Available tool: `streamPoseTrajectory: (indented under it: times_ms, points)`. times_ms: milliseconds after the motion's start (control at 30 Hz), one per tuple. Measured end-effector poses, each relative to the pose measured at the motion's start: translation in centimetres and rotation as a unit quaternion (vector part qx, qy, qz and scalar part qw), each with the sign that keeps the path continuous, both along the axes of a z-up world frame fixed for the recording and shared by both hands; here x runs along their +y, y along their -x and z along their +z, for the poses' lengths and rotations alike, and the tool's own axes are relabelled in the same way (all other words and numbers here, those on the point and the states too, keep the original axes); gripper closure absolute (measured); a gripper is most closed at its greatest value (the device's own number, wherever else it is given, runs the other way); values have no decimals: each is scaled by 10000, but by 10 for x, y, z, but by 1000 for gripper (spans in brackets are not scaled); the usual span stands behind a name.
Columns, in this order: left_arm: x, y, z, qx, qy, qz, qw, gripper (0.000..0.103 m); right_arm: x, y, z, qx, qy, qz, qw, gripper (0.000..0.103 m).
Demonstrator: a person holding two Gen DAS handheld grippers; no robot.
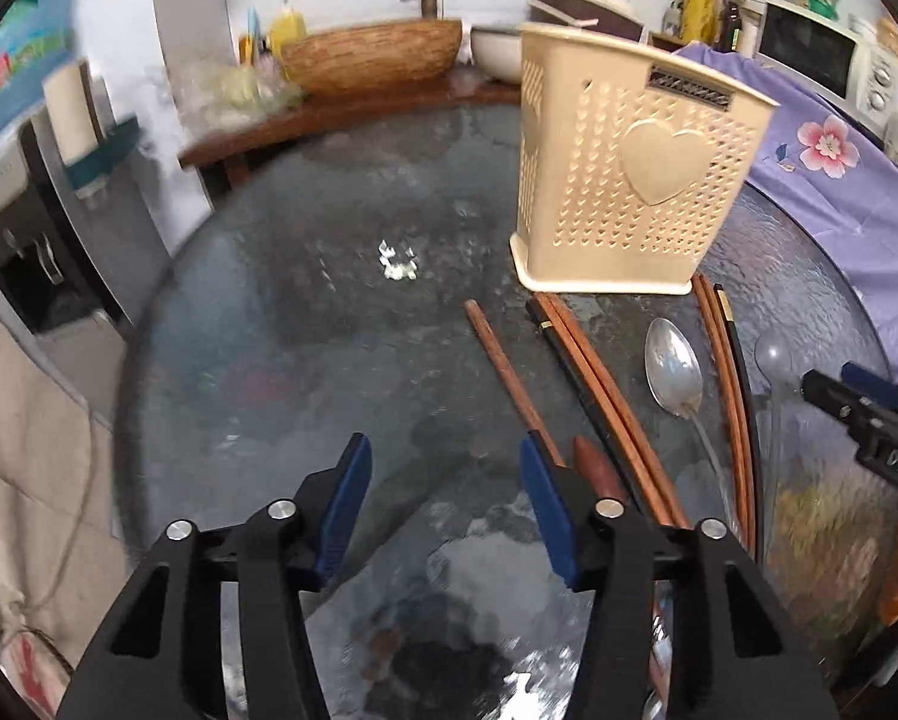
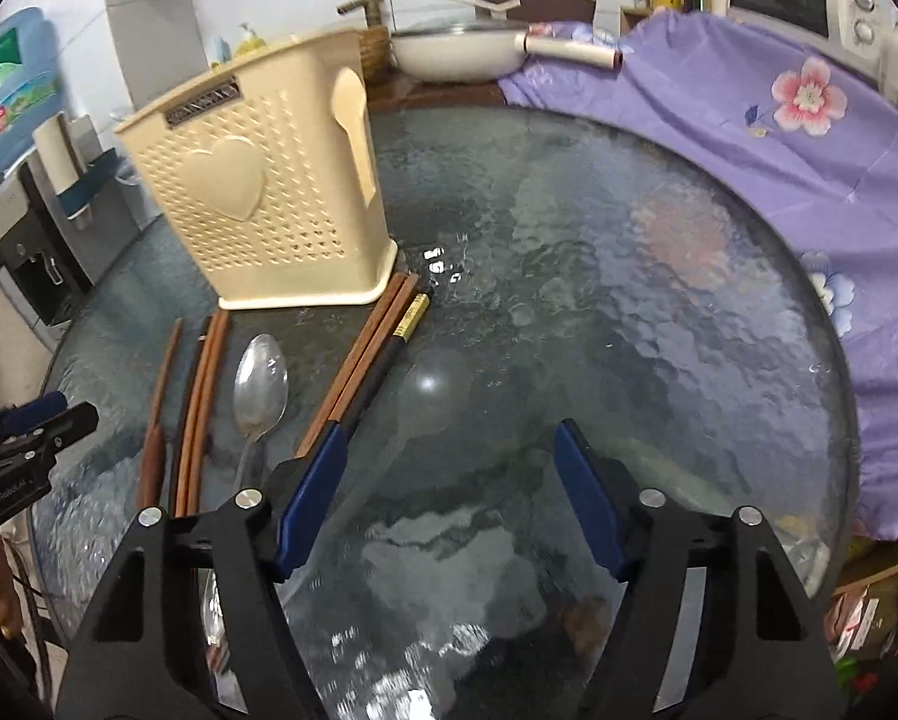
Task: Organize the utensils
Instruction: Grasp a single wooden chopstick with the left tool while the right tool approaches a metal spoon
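Round glass worktop [image 2: 568,252] carrying upright cream utensil holder [image 1: 634,174], with chopsticks [image 1: 598,384] and steel spoon [image 1: 673,369] flat just before it; left tool [image 1: 446,468] and right tool [image 2: 449,456] spread apart, gripping nothing

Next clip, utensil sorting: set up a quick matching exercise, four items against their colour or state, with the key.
Items:
1. utensil holder
2. spoon
3. left gripper
4. cloth

Descriptions:
A. purple with pink flowers
B. open, holding nothing
C. cream, perforated, upright, heart on its front
D. silver, lying flat among the chopsticks

Pairs: 1-C, 2-D, 3-B, 4-A
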State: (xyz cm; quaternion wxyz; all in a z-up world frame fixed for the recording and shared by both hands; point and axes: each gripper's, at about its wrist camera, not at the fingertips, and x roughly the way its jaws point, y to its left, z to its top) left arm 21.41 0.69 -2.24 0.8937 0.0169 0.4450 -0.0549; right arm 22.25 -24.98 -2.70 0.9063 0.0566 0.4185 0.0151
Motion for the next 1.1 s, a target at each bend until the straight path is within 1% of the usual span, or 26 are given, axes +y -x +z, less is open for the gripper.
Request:
streamPoseTrajectory:
  times_ms: [67, 133, 200, 267, 400, 500, 567, 700, 767, 800, 967, 1100]
  points:
    - [0, -8, -3, 101, -22, 17, 9999, 57, 2, -11, -5, 174, -37, -11, 9998, 36]
    - [-3, -13, -5, 143, -65, 10, 9999, 57, 7, -18, -8, 234, 70, -19, 9997, 37]
    - [-2, -18, -6, 193, -59, 38, 9998, 57, 10, -25, -12, 332, 181, -46, 9993, 41]
    - [-4, -27, -6, 211, -161, 67, 9996, 57, 12, -30, -16, 421, 180, -53, 9989, 43]
    - [-3, -35, -10, 304, -213, 87, 9993, 57, 15, -37, -21, 522, 206, -68, 9984, 44]
    - [-4, -39, -13, 414, -141, 59, 9990, 57, 17, -40, -22, 528, 283, -104, 9981, 48]
    - [-4, -43, -15, 415, -197, 68, 9989, 57, 16, -42, -22, 546, 271, -136, 9981, 49]
    - [-5, -52, -17, 443, -158, 113, 9988, 57, 20, -47, -22, 573, 400, -167, 9974, 49]
    - [-7, -55, -16, 415, -202, 138, 9988, 57, 22, -49, -23, 571, 442, -182, 9972, 49]
    - [-9, -56, -16, 415, -211, 143, 9988, 57, 24, -48, -23, 567, 480, -206, 9970, 52]
    - [-20, -60, -19, 448, -353, 106, 9983, 58, 28, -42, -24, 513, 547, -195, 9970, 56]
    - [-26, -64, -23, 477, -496, 174, 9975, 62, 30, -40, -24, 478, 551, -136, 9972, 61]
